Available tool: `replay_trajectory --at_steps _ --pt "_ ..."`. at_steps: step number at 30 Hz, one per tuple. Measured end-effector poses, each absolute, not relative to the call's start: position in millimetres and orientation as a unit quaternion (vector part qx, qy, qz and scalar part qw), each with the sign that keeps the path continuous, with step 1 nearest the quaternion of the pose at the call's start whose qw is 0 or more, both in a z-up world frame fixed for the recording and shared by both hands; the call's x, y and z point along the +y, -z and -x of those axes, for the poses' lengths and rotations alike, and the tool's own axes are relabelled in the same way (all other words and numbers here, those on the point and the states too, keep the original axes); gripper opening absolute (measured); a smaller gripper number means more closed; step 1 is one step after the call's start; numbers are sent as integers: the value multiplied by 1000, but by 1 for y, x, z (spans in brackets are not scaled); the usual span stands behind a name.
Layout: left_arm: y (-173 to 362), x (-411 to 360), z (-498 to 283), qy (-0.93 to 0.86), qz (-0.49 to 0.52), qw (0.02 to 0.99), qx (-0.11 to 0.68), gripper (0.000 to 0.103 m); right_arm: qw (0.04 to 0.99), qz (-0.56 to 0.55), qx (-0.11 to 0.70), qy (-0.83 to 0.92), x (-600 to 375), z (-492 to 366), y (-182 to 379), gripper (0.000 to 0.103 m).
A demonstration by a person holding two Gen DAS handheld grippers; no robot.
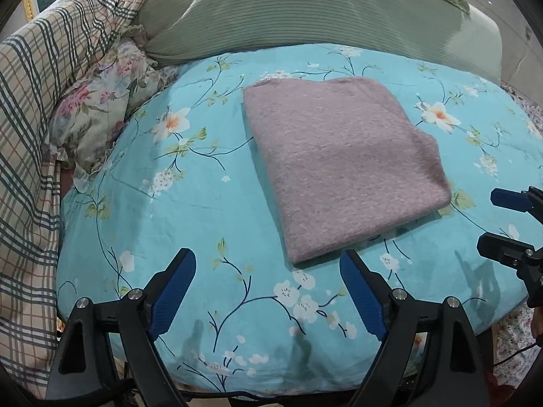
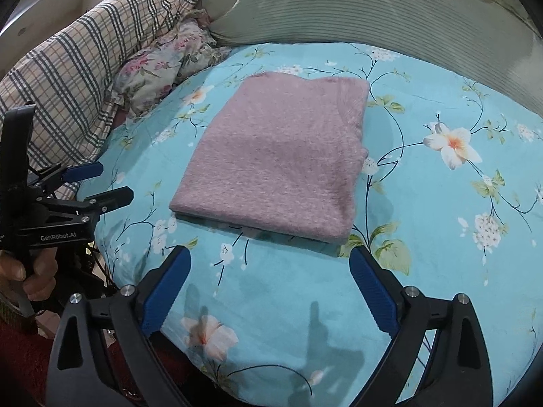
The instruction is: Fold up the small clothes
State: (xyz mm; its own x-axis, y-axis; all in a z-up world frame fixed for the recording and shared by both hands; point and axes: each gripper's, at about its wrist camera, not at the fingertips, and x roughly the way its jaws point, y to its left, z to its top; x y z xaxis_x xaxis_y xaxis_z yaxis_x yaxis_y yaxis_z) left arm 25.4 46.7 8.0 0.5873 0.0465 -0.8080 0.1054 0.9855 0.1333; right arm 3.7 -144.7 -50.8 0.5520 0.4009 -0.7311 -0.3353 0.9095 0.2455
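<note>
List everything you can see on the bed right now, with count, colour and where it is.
folded garment: one, mauve knit, lying flat mid-sheet
bed sheet: one, turquoise with white blossoms, under the garment
floral pillow: one, cream with pink flowers, left of the garment
plaid quilt: one, beige with dark checks, bunched at far left
ribbed cushion: one, pale green, behind the garment
left gripper: black with blue pads, open, empty
right gripper: same, open, empty
hand: one, gripping the left gripper's handle

One folded garment, two claws.
</note>
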Motion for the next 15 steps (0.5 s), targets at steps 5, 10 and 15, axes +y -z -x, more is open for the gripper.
replay_trajectory --at_steps 5,10,15 --pt "-6 48 -34 15 -79 887 456 87 881 -42 425 -207 -148 -15 50 95" --pt "-3 49 -41 16 -79 886 456 87 880 -46 424 -208 -149 -27 50 95" --pt "-4 48 -46 16 -80 887 455 87 880 -40 424 -211 -148 -36 49 95"
